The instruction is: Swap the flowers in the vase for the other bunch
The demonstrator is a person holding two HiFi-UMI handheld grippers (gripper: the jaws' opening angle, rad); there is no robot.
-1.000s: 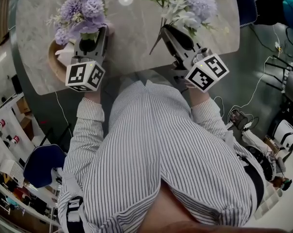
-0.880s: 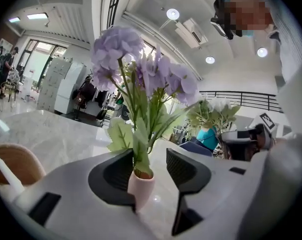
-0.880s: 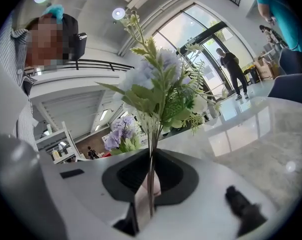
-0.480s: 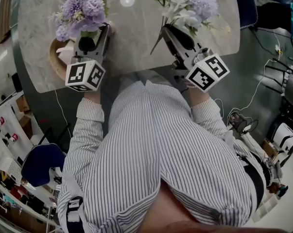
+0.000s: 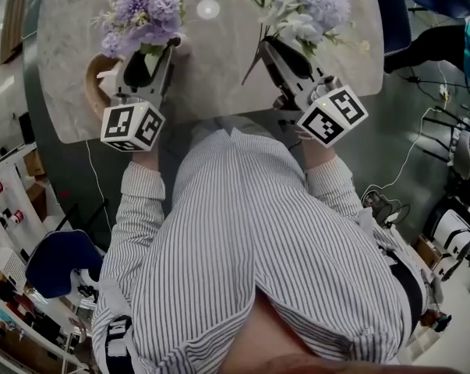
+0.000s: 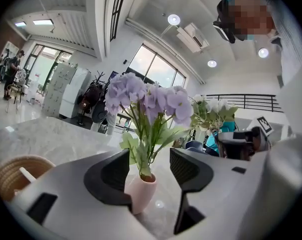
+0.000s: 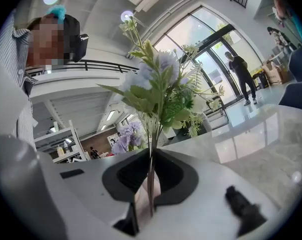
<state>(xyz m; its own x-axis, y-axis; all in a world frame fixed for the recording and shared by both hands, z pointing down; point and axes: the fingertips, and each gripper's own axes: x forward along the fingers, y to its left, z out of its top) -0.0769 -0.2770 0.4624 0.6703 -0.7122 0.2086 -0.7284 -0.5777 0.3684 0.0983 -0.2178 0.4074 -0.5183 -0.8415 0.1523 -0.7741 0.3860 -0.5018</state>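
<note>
A bunch of purple flowers stands upright in a small pink vase on the marble table. My left gripper is open; its jaws have just been opening, and the vase neck and stems stand between them with the pads clear of both. From the head view, that left gripper sits just below the purple bunch. My right gripper is shut on the thin stems of a pale blue and white bunch, holding it upright. The same bunch rises beyond the right gripper.
A woven basket with a white item inside lies left of the vase, also showing as the basket at the left jaw's side. The table's near edge runs just in front of my striped shirt. Blue chairs and cables surround the table.
The left gripper's jaws have spread apart around the vase, leaving the purple bunch standing in it. The right gripper keeps its hold and place.
</note>
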